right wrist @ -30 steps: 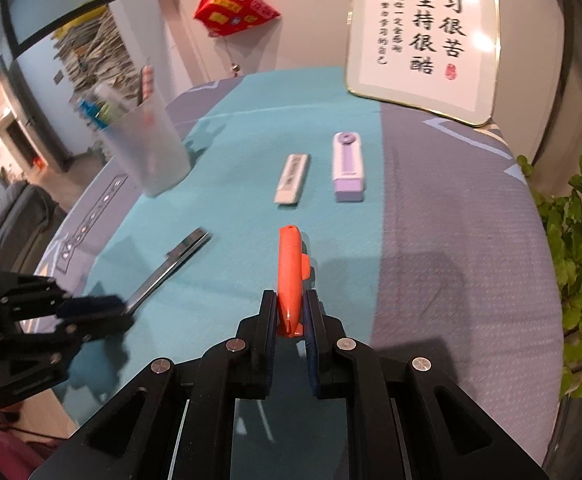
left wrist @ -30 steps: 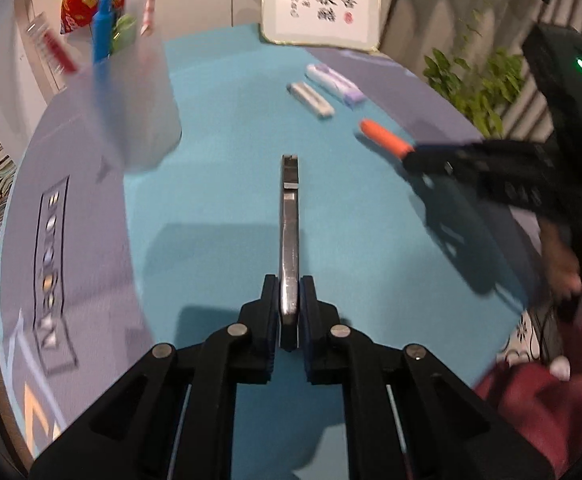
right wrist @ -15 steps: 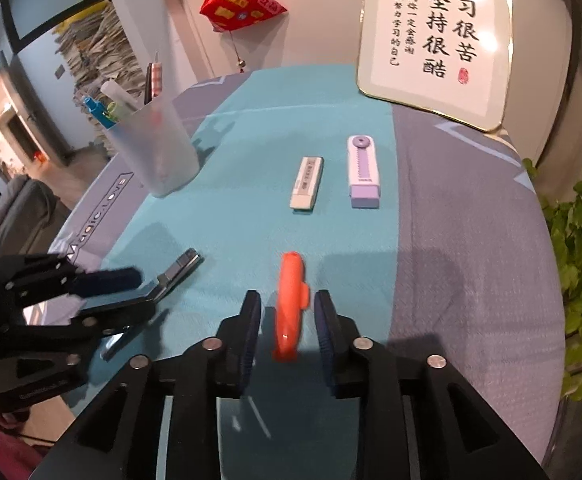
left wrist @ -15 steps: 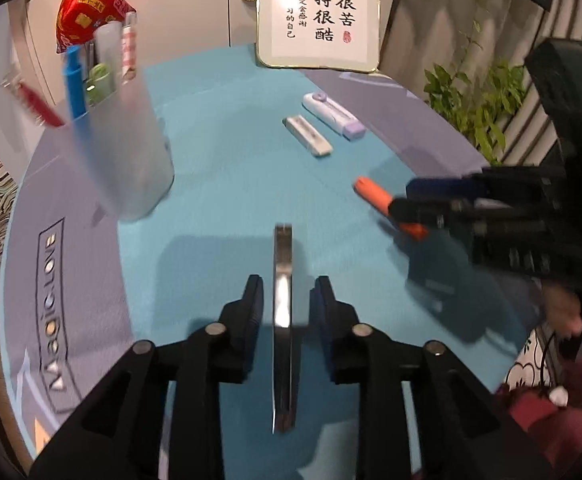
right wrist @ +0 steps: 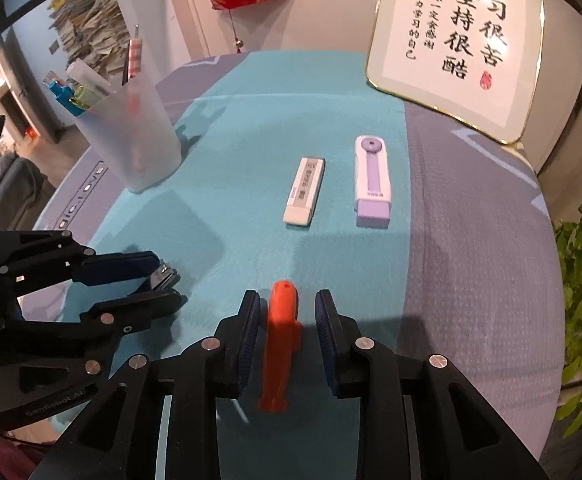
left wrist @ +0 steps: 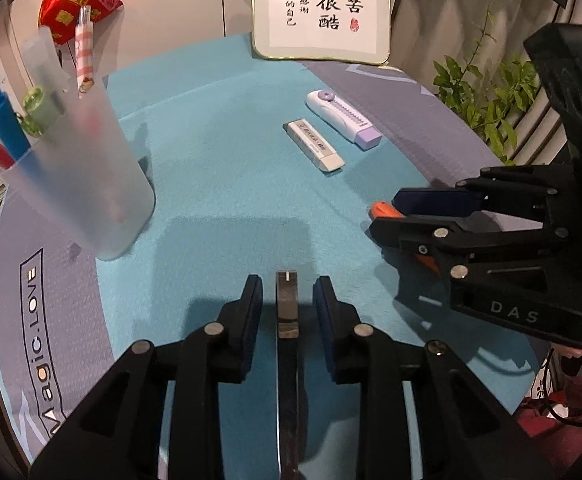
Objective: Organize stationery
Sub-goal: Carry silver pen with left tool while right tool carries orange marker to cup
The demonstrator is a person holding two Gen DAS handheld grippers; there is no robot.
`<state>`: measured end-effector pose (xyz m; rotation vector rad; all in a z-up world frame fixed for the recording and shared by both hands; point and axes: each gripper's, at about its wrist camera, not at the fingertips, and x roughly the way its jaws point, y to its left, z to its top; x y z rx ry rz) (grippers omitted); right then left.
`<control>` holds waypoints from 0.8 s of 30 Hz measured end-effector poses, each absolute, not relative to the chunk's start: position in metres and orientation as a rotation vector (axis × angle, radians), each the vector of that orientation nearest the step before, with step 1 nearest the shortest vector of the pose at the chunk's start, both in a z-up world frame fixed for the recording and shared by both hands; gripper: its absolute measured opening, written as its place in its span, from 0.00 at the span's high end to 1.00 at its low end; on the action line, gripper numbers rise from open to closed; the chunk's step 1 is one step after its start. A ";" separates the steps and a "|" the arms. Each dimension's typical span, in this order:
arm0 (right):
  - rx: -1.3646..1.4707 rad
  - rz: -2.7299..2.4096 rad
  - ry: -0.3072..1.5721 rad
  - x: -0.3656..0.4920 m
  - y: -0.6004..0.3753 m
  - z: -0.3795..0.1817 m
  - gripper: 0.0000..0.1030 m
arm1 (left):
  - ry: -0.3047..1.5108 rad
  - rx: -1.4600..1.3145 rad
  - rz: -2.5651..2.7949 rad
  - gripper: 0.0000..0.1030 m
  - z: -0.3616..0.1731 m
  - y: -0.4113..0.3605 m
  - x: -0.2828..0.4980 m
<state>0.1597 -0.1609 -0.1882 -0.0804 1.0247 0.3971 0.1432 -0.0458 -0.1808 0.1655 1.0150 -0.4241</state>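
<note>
Since a second ago both grippers have let go: their jaws have just been opening, and the metal utility knife (left wrist: 287,360) and the orange cutter (right wrist: 279,344) that were clamped now lie free on the teal mat (left wrist: 219,184), each still between the parted fingers with a gap on either side. Both grippers have also drawn back along their objects.

The left gripper (left wrist: 287,300) and the right gripper (right wrist: 287,312) point steeply down at the mat, side by side, each released.

The frosted pen cup (left wrist: 79,184) stands upright at the mat's left edge, holding pens.

The metal utility knife lies lengthwise along the left gripper's line, its tip pointing away from the camera. The orange cutter lies likewise along the right gripper's line, rounded end away.
</note>
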 end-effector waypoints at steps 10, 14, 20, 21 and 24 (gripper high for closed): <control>-0.052 0.386 1.022 0.165 -0.163 -0.184 0.86 | 1.020 0.147 -0.415 0.91 -0.176 -0.040 0.143; -0.020 0.386 0.990 0.160 -0.168 -0.170 0.86 | 0.968 0.143 -0.408 0.91 -0.158 -0.035 0.133; 0.017 0.396 0.927 0.149 -0.170 -0.147 0.86 | 0.876 0.121 -0.411 0.91 -0.127 -0.022 0.111; 0.022 0.399 0.915 0.147 -0.170 -0.143 0.86 | 0.865 0.119 -0.410 0.91 -0.123 -0.020 0.108; 0.021 0.404 0.888 0.142 -0.166 -0.135 0.86 | 0.817 0.108 -0.401 0.91 -0.108 -0.015 0.099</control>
